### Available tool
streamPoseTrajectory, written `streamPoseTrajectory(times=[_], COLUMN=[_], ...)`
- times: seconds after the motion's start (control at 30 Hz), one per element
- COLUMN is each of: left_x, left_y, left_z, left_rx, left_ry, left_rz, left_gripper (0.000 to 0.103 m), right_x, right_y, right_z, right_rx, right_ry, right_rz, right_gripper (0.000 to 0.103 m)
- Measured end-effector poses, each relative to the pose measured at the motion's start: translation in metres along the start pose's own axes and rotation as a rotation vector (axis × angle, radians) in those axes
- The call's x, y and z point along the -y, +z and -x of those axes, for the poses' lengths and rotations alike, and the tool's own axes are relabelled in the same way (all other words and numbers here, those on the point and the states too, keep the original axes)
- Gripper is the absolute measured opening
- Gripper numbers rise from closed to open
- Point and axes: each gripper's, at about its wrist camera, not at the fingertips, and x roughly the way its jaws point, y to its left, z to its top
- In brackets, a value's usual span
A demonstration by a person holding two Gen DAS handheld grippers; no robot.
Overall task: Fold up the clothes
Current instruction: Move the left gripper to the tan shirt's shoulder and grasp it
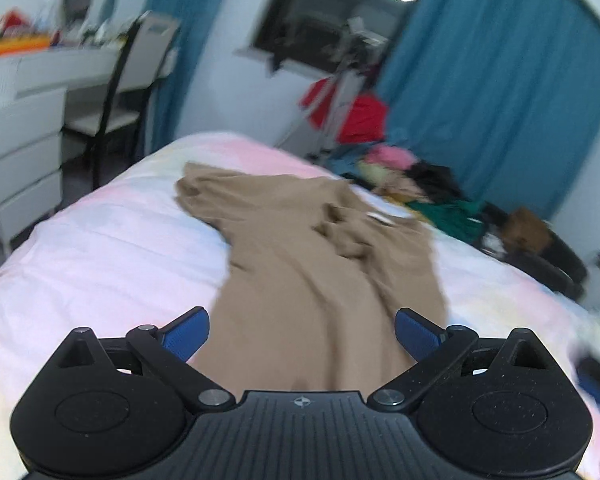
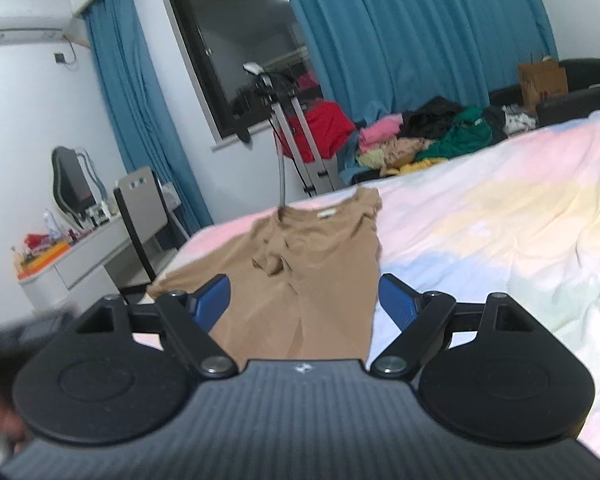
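A tan T-shirt (image 1: 308,264) lies spread lengthwise on the pastel bedsheet (image 1: 100,248), collar at the far end, with a bunched wrinkle near its chest. It also shows in the right wrist view (image 2: 300,264). My left gripper (image 1: 302,334) is open and empty, held just above the shirt's near hem, its blue pads on either side of the cloth. My right gripper (image 2: 304,300) is open and empty, over the near hem toward the shirt's right edge. The hem itself is hidden under both gripper bodies.
A pile of mixed clothes (image 2: 432,136) lies beyond the bed's far edge. A white desk (image 1: 28,92) with a chair (image 1: 128,92) stands at the left. A metal stand with red cloth (image 2: 312,136) is by the window. Bare sheet (image 2: 500,232) stretches to the right.
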Motion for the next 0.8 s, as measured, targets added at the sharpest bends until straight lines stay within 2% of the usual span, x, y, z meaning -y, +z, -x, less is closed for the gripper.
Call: streamPoseTrajectory(times=[0.17,0.33,0.4,0.5,0.6,0.67,0.8], left_x=[-0.046,-0.089,-0.101,-0.109,-0.108,-0.106,-0.088], left_y=[0.039,0.057,0.063,0.078,0.094,0.105,0.118], left_z=[-0.101,-0.17,-0.189,-0.214,-0.235,-0.25,-0.278], left_rx=[-0.018,0.041,0.086,0.146,0.169,0.179,0.166], left_ry=[0.07,0.152,0.157,0.158,0.151,0.151,0.201], left_rz=[0.119,0.232,0.262,0.24,0.198,0.162,0.063], left_gripper=[0.097,0.096,0.097,0.097,0.097,0.093,0.068], right_x=[0.006,0.01,0.011,0.015,0.018,0.022,0.029], right_y=[-0.013,-0.015,-0.016,-0.02,-0.025,-0.026,-0.024], right_z=[-0.034,-0.07,-0.085,-0.106,-0.126,-0.138,-0.151], right_rx=[-0.068,-0.087,-0.093,-0.117,-0.153,-0.164,-0.162], right_ry=[-0.014,-0.034,-0.047,-0.035,-0.043,-0.039,-0.062], right_rz=[0.005,0.006,0.03,0.038,0.039,0.025,0.013], right_gripper=[0.083,0.083,0.083,0.083,0.083,0.083,0.083])
